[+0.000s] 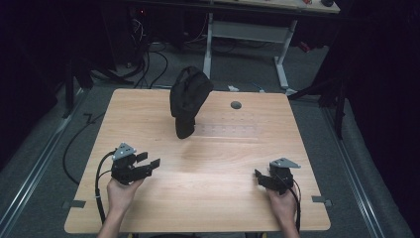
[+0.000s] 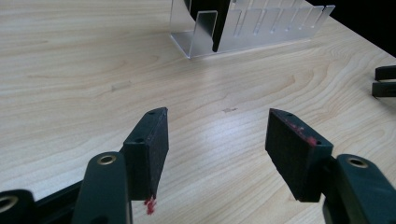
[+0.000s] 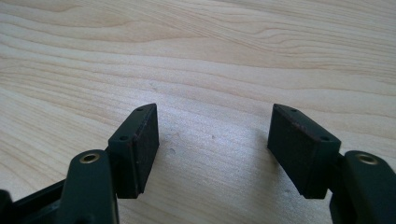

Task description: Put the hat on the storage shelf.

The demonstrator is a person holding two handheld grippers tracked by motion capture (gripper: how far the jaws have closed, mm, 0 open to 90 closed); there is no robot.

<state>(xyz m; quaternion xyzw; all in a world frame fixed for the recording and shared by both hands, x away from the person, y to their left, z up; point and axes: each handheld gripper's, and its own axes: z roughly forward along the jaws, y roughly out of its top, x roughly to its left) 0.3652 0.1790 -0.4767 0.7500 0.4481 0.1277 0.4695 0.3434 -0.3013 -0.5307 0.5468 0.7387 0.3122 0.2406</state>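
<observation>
Black bag (image 1: 189, 101) stands upright near the table's far edge, a little left of its middle, propped in a clear acrylic rack (image 2: 252, 25). Left gripper (image 1: 149, 159) sits near the left front corner of the wooden table (image 1: 223, 163), jaws apart, nothing between them. Right gripper (image 1: 259, 176) is near the right front corner, jaws also spread over bare wood, well apart from the bag.

Far middle of the table (image 1: 208, 163): we see the bag (image 1: 188, 99) standing in the clear rack (image 2: 252, 28).
Right of the bag: a round grommet (image 1: 236, 105) set in the tabletop.
Near left: our left gripper (image 1: 148, 161), well before the bag.
Near right: our right gripper (image 1: 257, 174), well apart from the left one.
Behind the table: a desk frame (image 1: 247, 29) and cables (image 1: 148, 54) on the floor.
</observation>
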